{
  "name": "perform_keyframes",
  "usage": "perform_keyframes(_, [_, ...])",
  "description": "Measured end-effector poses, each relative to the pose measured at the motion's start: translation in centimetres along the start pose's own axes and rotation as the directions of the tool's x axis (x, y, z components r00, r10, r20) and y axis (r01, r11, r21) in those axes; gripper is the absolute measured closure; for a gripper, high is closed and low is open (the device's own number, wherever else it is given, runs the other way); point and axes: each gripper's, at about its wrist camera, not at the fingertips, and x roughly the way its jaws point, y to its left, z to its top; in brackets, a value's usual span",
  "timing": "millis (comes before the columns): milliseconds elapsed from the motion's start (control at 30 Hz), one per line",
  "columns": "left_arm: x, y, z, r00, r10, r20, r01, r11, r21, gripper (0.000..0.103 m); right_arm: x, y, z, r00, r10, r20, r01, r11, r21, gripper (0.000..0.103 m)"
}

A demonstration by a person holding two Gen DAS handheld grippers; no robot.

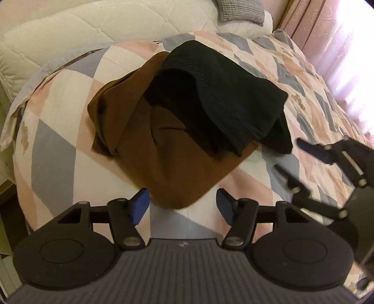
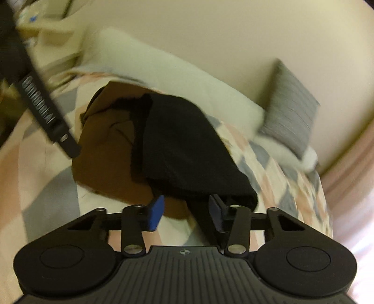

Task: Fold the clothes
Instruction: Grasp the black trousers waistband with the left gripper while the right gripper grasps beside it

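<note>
Black garment [image 1: 217, 98] hides much of the brown garment [image 1: 163, 159] beneath. Right wrist view is motion-blurred; grey cushion [image 2: 289, 110] soft-edged. Right gripper [image 1: 289, 161] smeared, partly cut off by left-wrist frame edge.

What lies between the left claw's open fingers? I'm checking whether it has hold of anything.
In the left wrist view, the near corner of the brown garment lies between the left claw fingers, unpinched, on the patchwork quilt.

We note a brown garment [image 1: 168, 159] under a black garment [image 1: 217, 93]. Quilt [image 1: 56, 131]: diamond patchwork in pink, grey-blue and white. Pillow [image 1: 240, 10] at its far edge: grey, finely striped. Curtain [image 1: 327, 30]: pink. Gripper pads [image 1: 140, 205]: blue on black.
</note>
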Motion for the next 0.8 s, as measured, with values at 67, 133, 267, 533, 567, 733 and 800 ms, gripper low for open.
perform_keyframes(67, [1.0,0.1,0.2,1.0,-0.005,-0.002,0.005,1.0,-0.009,0.044,1.8,1.1,-0.1,1.0,0.009,0.014,-0.008,0.996,-0.086,0.062])
perform_keyframes(133, [1.8,0.4,0.4,1.0,-0.01,-0.003,0.01,1.0,-0.022,0.044,3.3,2.1,-0.3,0.999,0.008,0.034,-0.002,0.985,-0.171,0.064])
perform_keyframes(267, [3.0,1.1,0.8,0.999,-0.036,-0.004,0.036,0.997,-0.068,0.044,6.1,4.1,-0.9,0.996,-0.005,0.092,0.037,0.938,-0.344,0.061])
perform_keyframes(533, [4.9,0.6,2.0,0.997,-0.075,0.036,0.079,0.99,-0.118,0.044,8.5,-0.1,-0.2,0.985,0.11,0.135,-0.07,0.96,-0.272,0.088])
perform_keyframes(567, [5.3,0.5,2.1,0.996,-0.082,0.045,0.087,0.988,-0.127,0.044,8.2,-1.6,0.2,0.981,0.136,0.139,-0.11,0.977,-0.182,0.088])
perform_keyframes(733, [6.9,-0.5,2.9,0.99,-0.115,0.086,0.128,0.977,-0.17,0.03,8.1,-8.0,1.1,0.956,0.232,0.181,-0.26,0.954,0.149,0.087])
perform_keyframes(800, [7.5,-0.9,3.2,0.986,-0.127,0.104,0.145,0.972,-0.187,0.03,8.5,-9.1,1.3,0.957,0.222,0.184,-0.256,0.949,0.186,0.087])
